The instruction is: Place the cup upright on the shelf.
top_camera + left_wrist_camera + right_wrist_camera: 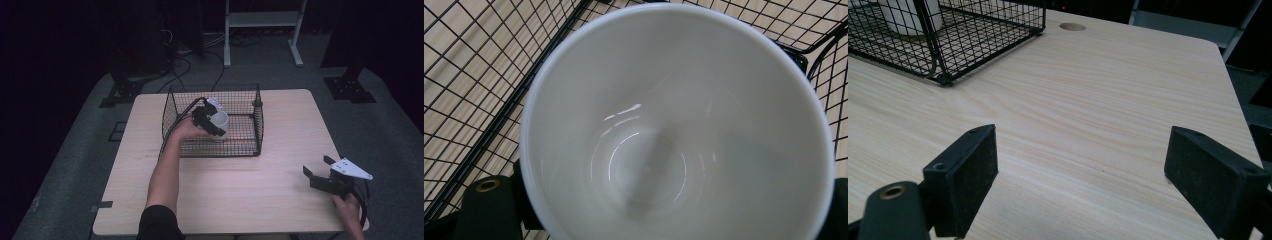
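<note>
The white cup (674, 125) is gripped by the left gripper (210, 121) inside the wire basket (252, 145), apparently not yet released; the right gripper (1098, 175) is held spread apart and empty, well off from it

In the left gripper view, the glossy white ceramic cup (676, 125) runs off the bottom edge, its lower rim cut away; it covers both jaws, so their spacing cannot be read. In the right gripper view, the black wire mesh basket (973, 30) is cropped at the upper left corner.
</note>
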Demonstrator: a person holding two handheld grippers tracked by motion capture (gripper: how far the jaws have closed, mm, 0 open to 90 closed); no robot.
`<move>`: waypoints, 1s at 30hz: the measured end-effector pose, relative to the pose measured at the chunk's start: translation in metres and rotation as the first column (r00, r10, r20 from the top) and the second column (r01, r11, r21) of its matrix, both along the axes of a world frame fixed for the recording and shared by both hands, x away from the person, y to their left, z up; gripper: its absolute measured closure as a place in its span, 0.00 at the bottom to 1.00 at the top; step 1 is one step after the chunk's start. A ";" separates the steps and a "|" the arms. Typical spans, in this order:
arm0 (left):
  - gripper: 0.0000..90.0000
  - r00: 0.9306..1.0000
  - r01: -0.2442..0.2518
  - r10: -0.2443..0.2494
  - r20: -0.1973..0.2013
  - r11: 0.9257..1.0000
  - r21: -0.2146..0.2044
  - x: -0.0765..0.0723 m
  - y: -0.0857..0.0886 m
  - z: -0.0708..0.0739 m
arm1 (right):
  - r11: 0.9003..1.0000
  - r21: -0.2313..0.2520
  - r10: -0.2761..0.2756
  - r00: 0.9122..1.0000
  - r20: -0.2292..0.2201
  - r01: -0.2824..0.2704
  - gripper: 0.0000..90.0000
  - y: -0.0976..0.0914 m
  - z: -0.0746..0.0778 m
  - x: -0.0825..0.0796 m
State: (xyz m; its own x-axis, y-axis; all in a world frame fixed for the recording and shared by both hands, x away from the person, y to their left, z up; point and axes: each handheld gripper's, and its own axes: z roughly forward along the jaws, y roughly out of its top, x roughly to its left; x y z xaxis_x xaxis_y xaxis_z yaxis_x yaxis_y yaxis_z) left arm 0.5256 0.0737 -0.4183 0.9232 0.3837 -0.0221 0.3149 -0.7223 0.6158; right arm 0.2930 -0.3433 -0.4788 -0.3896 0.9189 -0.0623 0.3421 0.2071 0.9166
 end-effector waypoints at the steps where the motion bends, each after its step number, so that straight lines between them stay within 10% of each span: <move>1: 0.21 1.000 0.000 0.000 0.005 1.000 -0.002 0.000 0.000 0.001 | 1.000 0.000 0.000 1.000 0.000 0.000 0.14 0.000 0.000 0.000; 30: 0.07 0.995 -0.050 0.058 0.077 0.994 -0.095 -0.011 0.009 0.031 | 1.000 -0.003 -0.003 1.000 -0.001 0.003 0.14 0.000 0.000 0.000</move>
